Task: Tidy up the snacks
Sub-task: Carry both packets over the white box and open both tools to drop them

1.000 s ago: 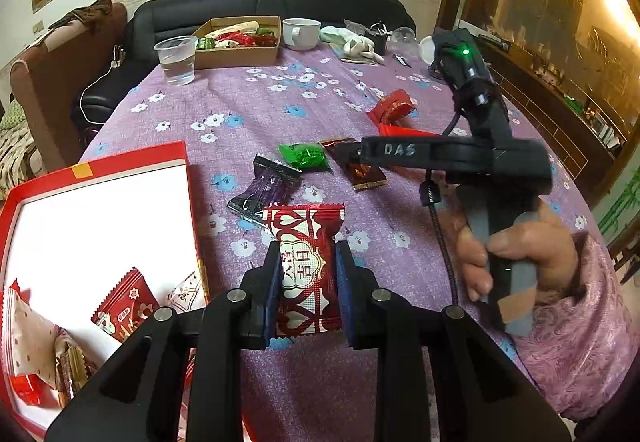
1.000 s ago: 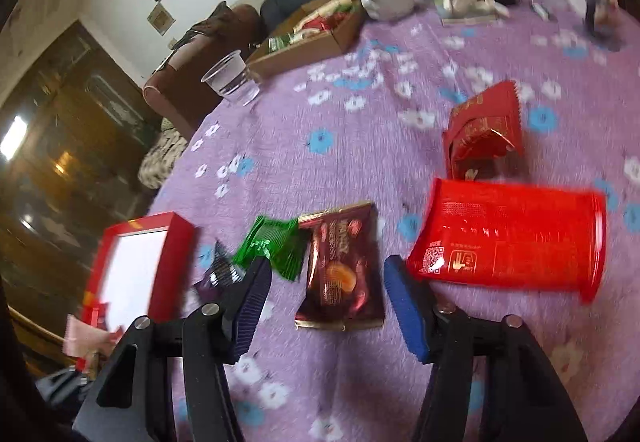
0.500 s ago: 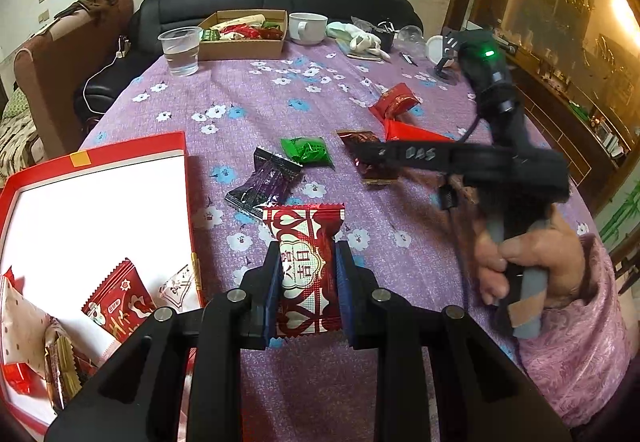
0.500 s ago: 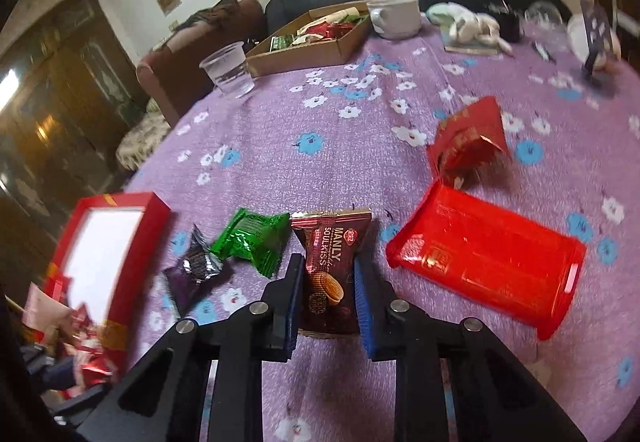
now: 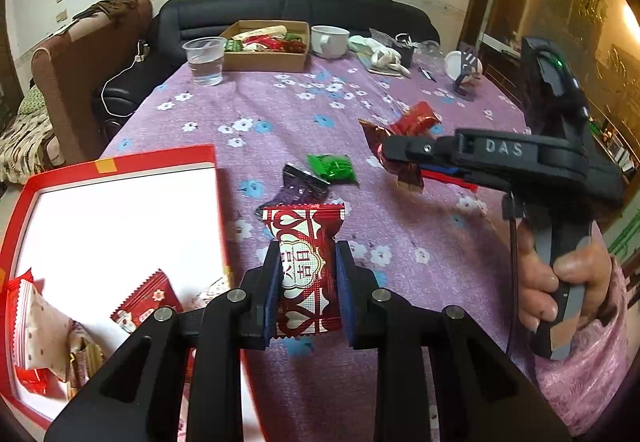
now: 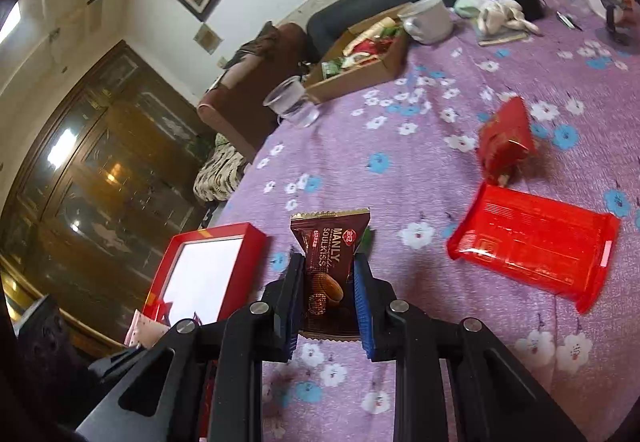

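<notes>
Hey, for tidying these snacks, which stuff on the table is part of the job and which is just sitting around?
Part of the job:
- red heart-pattern snack in the left gripper
- brown biscuit packet in the right gripper
- red box
- green candy
- purple wrapper
- red flat packet

Just lying about:
- plastic cup
- white mug
- cardboard box

"DAS" is showing in raised letters on the right gripper, beyond the red box; "MANLY SOULKISS" is reading along the brown snack packet beside that box.
</notes>
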A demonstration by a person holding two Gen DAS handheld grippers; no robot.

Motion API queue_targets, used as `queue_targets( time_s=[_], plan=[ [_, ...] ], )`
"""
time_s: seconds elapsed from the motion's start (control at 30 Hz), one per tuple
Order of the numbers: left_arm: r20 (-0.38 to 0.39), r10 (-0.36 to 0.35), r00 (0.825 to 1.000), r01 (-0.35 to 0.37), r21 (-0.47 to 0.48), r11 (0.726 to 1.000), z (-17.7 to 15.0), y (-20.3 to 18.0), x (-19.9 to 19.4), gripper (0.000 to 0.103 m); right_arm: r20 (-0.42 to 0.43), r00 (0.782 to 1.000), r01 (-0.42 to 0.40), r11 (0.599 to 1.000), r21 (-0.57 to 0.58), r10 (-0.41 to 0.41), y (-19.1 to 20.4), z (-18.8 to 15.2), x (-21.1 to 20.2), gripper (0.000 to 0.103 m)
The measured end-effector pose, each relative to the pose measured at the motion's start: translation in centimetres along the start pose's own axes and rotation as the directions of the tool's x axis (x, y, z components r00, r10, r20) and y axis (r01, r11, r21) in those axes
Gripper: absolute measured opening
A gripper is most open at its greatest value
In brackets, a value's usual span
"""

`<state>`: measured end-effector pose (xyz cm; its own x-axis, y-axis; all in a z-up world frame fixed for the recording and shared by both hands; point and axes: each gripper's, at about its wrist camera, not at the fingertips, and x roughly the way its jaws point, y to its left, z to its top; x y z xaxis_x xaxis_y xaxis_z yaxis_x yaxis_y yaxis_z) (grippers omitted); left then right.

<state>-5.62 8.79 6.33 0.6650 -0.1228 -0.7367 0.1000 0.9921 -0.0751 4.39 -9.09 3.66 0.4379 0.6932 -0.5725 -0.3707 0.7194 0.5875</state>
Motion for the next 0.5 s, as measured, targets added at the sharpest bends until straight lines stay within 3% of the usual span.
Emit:
queue_targets(
  time_s=[0.17,0.5],
  plan=[
    [0.018,0.027,0.999,-0.026,-0.019,0.999,-0.1,1.3,-0.7,0.023,-0.023,1.000,-0.015,0.999,-0.030,0.015,1.4,-0.7,0.5,0.023],
    [0.071,0.220,0.973,-0.215,-0.068,0.974,-0.9,6.2,-2.6,0.023,-0.115,0.989,-0.103,0.990,-0.097,0.091,7.4,-2.4,3.6,0.023]
  ],
)
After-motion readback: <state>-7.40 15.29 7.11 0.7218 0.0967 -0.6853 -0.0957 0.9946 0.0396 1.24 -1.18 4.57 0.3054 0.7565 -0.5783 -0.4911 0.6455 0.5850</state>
